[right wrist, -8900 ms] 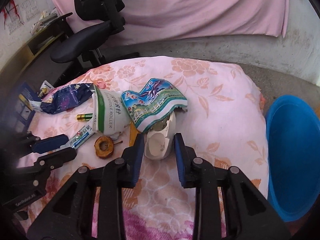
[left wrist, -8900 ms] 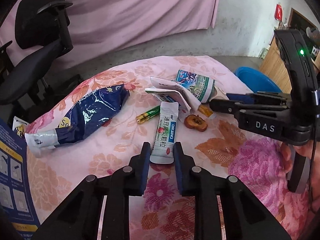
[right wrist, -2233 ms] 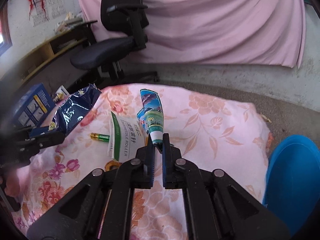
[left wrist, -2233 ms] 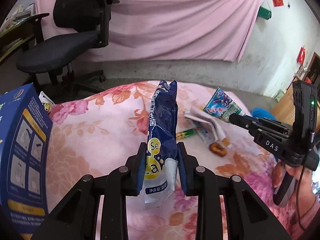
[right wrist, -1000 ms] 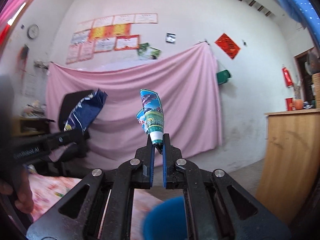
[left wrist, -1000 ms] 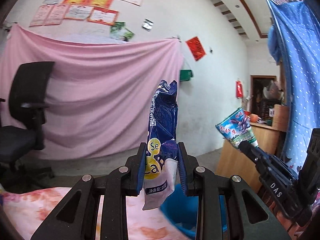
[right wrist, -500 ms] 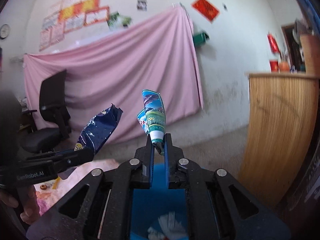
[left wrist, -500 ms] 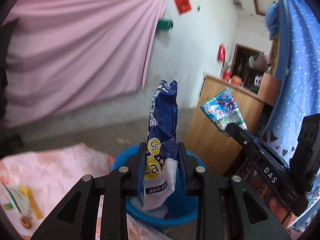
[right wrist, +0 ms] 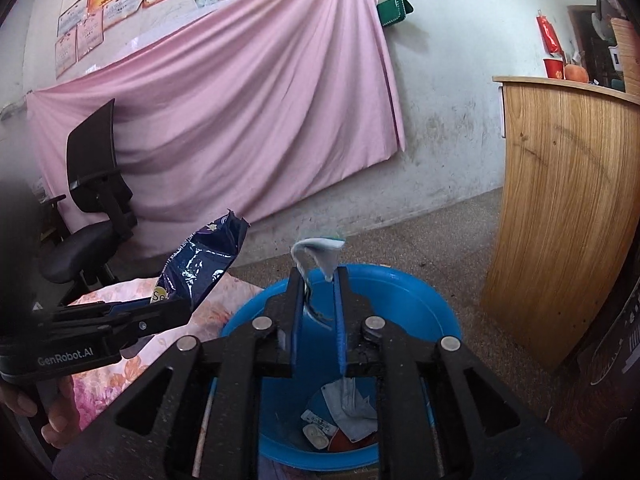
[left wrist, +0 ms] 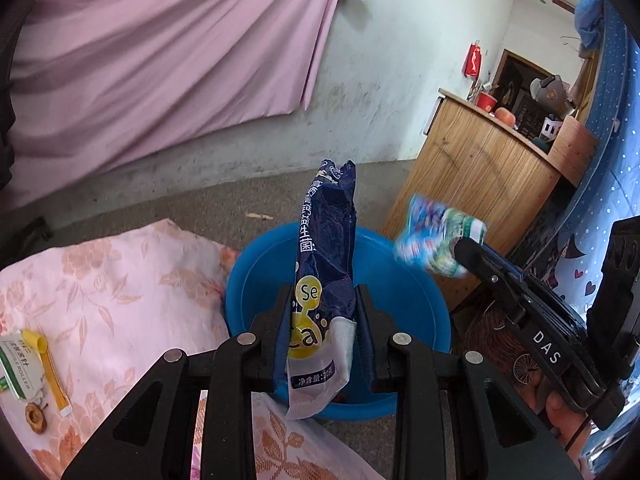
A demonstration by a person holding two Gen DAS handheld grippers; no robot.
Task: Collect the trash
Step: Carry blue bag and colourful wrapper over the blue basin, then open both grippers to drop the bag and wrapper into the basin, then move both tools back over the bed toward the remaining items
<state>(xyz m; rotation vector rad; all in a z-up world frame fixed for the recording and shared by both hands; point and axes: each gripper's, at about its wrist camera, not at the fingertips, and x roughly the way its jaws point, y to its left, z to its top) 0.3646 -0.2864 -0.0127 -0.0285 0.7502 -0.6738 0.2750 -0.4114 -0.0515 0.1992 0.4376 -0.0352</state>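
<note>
1. While both tools hang above the blue basin (left wrist: 434, 316), the left tool (left wrist: 323, 344) pinches a dark blue snack bag (left wrist: 326, 264) between its fingers, the bag standing upright with its torn top highest.
2. From the right wrist view, that same bag juts up and to the right from the left tool, beside the near-left rim of the basin.
3. The right tool (right wrist: 317, 316) has its fingers spread, with a gap between them wider than the wrapper.
4. A blue-and-green wrapper (left wrist: 436, 236) sits at the right tool's tip, over the basin's right rim; it is blurred in the left wrist view, and in the right wrist view it shows as a pale curled edge between the fingers. Whether it touches either finger cannot be told.
5. Inside the basin lie several pale crumpled wrappers (right wrist: 348, 404) and a small white piece on the bottom.
6. Left of the basin, the pink floral cloth (left wrist: 120, 280) carries a green-and-white box (left wrist: 18, 364), a yellow strip (left wrist: 50, 368) and a brown ring-shaped scrap (left wrist: 35, 418).
7. A hand (right wrist: 52, 412) grips the left tool's handle at the lower left of the right wrist view.
</note>
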